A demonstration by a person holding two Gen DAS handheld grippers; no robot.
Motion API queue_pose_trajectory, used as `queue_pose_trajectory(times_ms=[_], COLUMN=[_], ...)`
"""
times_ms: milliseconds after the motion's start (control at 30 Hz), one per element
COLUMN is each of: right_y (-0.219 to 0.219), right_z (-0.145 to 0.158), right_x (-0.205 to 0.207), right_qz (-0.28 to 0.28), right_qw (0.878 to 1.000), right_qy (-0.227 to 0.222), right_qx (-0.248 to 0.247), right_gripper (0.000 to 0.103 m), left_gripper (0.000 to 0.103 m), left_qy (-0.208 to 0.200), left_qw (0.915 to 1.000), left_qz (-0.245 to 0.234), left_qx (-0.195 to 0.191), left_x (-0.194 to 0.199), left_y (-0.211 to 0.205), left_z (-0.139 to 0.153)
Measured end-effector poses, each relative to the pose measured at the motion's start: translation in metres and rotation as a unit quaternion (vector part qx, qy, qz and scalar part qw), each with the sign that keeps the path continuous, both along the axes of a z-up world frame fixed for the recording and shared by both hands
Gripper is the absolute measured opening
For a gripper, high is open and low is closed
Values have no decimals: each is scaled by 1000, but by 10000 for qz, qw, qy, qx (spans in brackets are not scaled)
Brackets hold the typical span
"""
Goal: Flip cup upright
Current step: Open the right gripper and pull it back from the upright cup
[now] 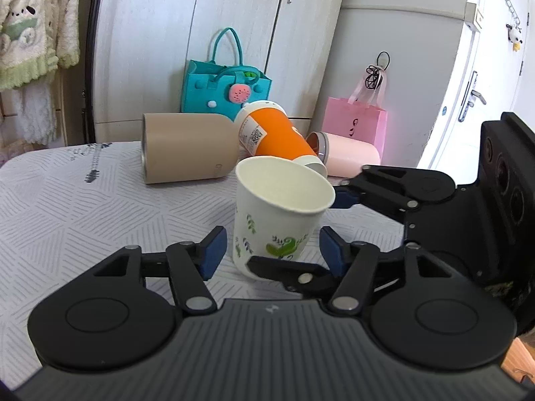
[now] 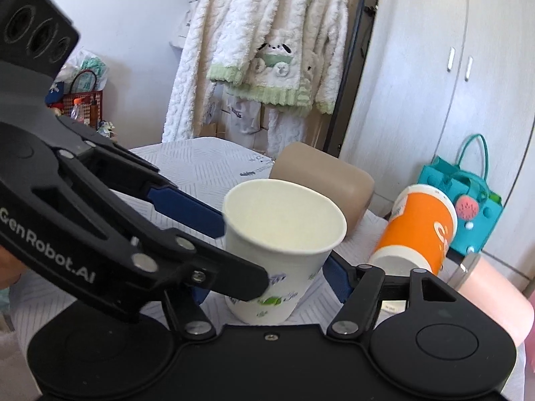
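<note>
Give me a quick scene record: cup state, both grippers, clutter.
paper cup: mouth up, slightly tilted, on the table
left gripper: open, a finger on either side of the cup, gaps visible
right gripper: straddles the cup; contact unclear
behind: beige tumbler, orange cup, pink tumbler, all tipped over

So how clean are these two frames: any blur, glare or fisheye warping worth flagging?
Left wrist view: paper cup sharp, wardrobe lines bowed by fisheye, door at right washed out by bright light. Right wrist view: cup rim slightly soft, left gripper large and near, robe evenly lit, no harsh shadows.
</note>
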State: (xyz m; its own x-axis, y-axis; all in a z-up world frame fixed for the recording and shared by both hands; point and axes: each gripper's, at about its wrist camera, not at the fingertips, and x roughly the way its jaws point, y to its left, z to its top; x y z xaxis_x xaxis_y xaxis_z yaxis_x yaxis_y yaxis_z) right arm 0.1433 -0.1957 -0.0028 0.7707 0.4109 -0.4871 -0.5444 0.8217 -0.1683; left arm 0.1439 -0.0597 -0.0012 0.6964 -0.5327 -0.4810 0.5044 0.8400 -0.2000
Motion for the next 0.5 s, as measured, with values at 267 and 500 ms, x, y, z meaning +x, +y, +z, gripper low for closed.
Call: queue_pose_trajectory(times_ms=[267,500], right_y=[-15,-28], right_z=[5,14], right_x=[-20,-55], right_qz=[-444,-787], right_qw=[9984,9950], right_qy=[169,-114], right_qx=[316,609], right_gripper=[79,79], left_gripper=[68,70], left_qy=[-163,-328], left_qw=[9995,9967], left_qz=[256,710], left_qx=[47,228], left_x=[-27,-58], left_y=[6,11], left_z=[11,18])
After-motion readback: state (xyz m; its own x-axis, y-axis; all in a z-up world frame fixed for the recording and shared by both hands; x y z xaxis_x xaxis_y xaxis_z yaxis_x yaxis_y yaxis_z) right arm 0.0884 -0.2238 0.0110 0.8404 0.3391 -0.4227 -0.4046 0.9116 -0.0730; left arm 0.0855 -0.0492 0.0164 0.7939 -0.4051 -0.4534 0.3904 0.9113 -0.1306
